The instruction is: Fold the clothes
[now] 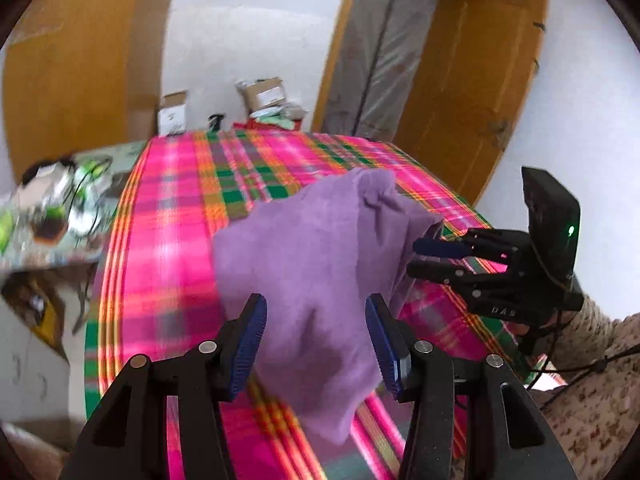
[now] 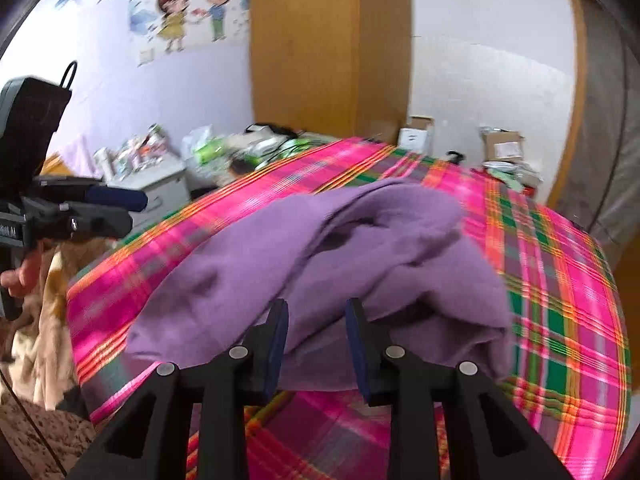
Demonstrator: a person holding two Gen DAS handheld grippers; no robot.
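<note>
Centrally, a purple garment point(image 1: 320, 280) is lying in a soft, rumpled heap on a pink and green plaid cloth point(image 1: 168, 240) that is covering a bed or table. Nothing flat or squared is showing; the fabric is bunching into ridges and hollows.

Seen from the left wrist camera, the left gripper point(image 1: 316, 344) is hovering low over the near part of the garment with its jaws spread wide, gripping nothing. The right gripper point(image 1: 420, 258) is reaching in from the right, its tips touching the garment's right edge. Its own camera is showing the right gripper point(image 2: 318, 344) with a clear gap between its blue pads and purple fabric lying in that gap; both pictures are blurring with motion, so whether the pads are squeezing cloth or only straddling it is probably not settled, though the gap suggests they are spread. In that view the left gripper point(image 2: 136, 208) is showing at the left edge, held by a hand point(image 2: 18, 278).

As a judgement, the step in hand is getting hold of the heap to lift and spread it, or letting go of it. A next move is calling for finding a true edge or corner, since the bundle is hiding its seams.
</note>
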